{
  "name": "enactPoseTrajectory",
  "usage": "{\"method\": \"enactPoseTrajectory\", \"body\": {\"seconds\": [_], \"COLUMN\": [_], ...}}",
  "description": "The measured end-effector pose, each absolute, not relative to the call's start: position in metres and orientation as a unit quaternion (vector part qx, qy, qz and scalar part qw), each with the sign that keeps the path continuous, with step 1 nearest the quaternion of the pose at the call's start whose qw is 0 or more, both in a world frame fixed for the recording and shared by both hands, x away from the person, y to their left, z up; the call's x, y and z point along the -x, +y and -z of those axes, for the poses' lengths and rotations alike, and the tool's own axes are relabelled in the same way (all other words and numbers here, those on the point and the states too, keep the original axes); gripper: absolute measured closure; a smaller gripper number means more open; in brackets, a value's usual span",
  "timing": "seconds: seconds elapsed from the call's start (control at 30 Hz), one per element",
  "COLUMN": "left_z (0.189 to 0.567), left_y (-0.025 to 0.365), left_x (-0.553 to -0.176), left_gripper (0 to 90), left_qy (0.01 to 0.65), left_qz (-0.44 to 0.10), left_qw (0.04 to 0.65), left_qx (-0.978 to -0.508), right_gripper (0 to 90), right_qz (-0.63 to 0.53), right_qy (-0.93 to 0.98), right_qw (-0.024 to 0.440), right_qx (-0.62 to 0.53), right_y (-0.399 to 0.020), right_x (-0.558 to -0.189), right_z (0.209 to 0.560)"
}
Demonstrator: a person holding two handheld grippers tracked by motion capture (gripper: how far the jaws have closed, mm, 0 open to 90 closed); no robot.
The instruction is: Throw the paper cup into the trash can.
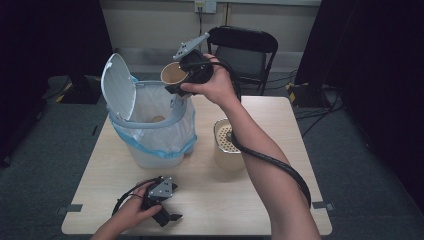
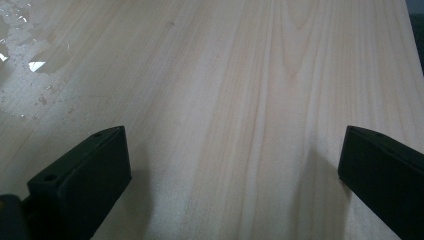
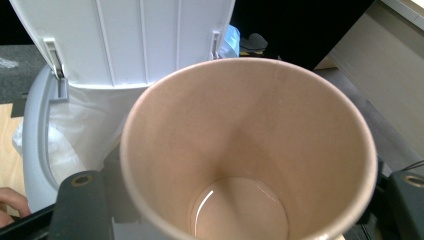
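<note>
Lidded waste bin [image 1: 150, 145]: white, lined with a clear bag edged in blue, standing on the left half of the worktop [image 1: 210, 200]. Its lid [image 1: 119, 86] is tipped up and back on the far left side; a tan object lies inside, too small to identify.

Left hand-held gripper [image 1: 170, 218]: resting low on the near left edge of the worktop, held in the person's left hand [image 1: 131, 212]. Its own view shows the two black jaws set wide apart over bare wood grain, nothing between them. A patch of spilled liquid [image 2: 30, 65] glistens on the wood beyond the jaws.

Paper cup [image 1: 173, 75]: brown, held clear of the worktop, tilted with its mouth toward the bin, just above the bin's far right rim. The right gripper view shows a little pale liquid [image 3: 240, 210] pooled at its bottom.

Right hand-held gripper [image 1: 181, 85]: raised in the person's right hand [image 1: 212, 85], jaws closed on either side of the paper cup.

Strainer-topped container [image 1: 227, 145]: beige, perforated insert on top, standing right of the bin, apart from it.

Folding chair [image 1: 245, 50]: black, beyond the worktop's far edge.
</note>
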State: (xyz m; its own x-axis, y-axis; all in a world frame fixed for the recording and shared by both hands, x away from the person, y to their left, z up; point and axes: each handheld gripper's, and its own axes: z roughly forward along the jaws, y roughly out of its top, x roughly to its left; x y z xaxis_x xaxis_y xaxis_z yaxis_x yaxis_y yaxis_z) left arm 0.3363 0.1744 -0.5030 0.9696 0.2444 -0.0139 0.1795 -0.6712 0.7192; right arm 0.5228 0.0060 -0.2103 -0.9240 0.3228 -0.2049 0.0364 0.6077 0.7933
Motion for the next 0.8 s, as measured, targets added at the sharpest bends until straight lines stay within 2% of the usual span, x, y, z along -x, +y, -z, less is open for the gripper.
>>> {"method": "enactPoseTrajectory", "body": {"seconds": [0.8], "left_z": [0.503], "left_y": [0.174], "left_x": [-0.336], "left_gripper": [0.0], "left_qy": [0.116], "left_qz": [-0.042], "left_qw": [0.388], "left_qx": [-0.913], "right_gripper": [25.6], "right_qz": [-0.447], "right_qy": [0.88], "right_qw": [0.139], "right_qx": [-0.076], "right_y": [0.04], "right_x": [-0.523], "right_z": [0.219]}}
